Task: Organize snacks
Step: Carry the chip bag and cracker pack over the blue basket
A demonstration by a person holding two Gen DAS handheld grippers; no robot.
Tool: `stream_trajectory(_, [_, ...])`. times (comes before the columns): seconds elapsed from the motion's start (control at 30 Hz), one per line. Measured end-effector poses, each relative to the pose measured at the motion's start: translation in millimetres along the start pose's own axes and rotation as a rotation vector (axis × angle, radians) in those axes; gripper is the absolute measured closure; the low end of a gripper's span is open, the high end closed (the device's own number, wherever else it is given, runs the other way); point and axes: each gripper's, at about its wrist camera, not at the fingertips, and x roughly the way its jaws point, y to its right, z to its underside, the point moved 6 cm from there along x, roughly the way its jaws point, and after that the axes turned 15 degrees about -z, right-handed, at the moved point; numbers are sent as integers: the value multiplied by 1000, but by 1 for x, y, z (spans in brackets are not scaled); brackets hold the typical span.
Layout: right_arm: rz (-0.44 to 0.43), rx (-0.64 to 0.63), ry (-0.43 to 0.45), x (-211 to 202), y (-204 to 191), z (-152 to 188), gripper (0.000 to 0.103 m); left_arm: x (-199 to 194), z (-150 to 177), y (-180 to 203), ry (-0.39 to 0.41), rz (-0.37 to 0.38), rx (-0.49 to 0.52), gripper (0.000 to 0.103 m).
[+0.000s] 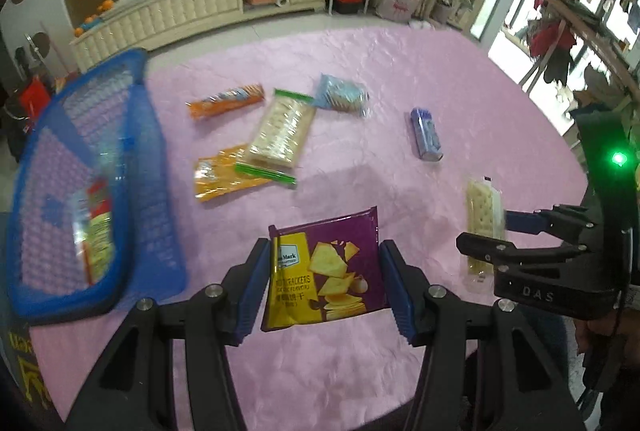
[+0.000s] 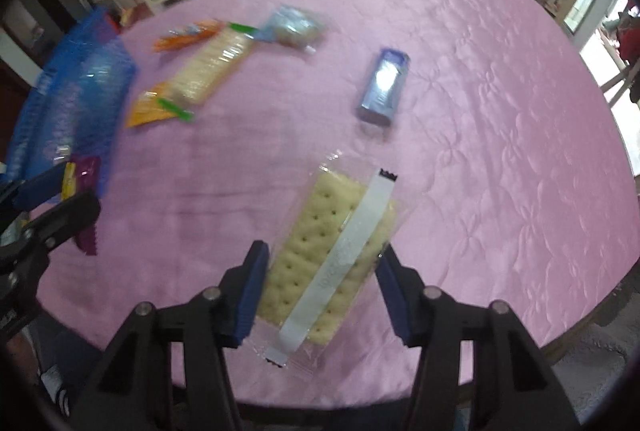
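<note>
While my left gripper [image 1: 324,283] clamps the purple cracker bag [image 1: 328,271] and my right gripper [image 2: 320,291] pinches the clear cracker pack [image 2: 328,255], the blue basket [image 1: 140,167] lies to my left, nearer the left hand.

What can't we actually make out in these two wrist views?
- Blue basket, left wrist view: motion blur; its contents are unreadable beyond one red-and-yellow pack.
- Purple cracker bag, right wrist view: mostly hidden by the left gripper.
- Clear cracker pack, left wrist view: lower part hidden by the right gripper.
- Far snacks, right wrist view: labels blurred.
</note>
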Motion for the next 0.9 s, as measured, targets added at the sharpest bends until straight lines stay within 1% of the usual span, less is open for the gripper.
stream_trajectory(0.07, [-14, -29, 22, -14, -10, -3, 44, -20, 2, -9, 27, -9, -15, 51])
stream_trajectory(0.1, [-25, -38, 30, -18, -16, -13, 44, -29, 3, -13, 40, -17, -19, 51])
stream_trajectory(0.17, [-51, -61, 54, -30, -32, -19, 44, -46, 5, -22, 65, -24, -28, 51])
stream_trajectory(0.3, [-87, -120, 97, -56, -68, -23, 44, -76, 8, -41, 110, -41, -46, 51])
stream_trajectory(0.43, [-105, -177, 125, -65, -100, -36, 44, -100, 8, -63, 147, -58, -62, 51])
stream_trajectory(0.5, [-104, -209, 138, -68, -114, -44, 44, -114, 5, -79, 167, -80, -68, 51])
stream_trajectory(0.6, [-117, -253, 152, -68, -135, -59, 44, -127, -2, -101, 194, -97, -88, 51])
stream_trajectory(0.73, [-139, -316, 157, -61, -168, -79, 44, -136, -9, -136, 209, -126, -120, 51])
stream_trajectory(0.9, [-160, -367, 145, -46, -199, -101, 44, -131, -12, -176, 217, -151, -158, 51])
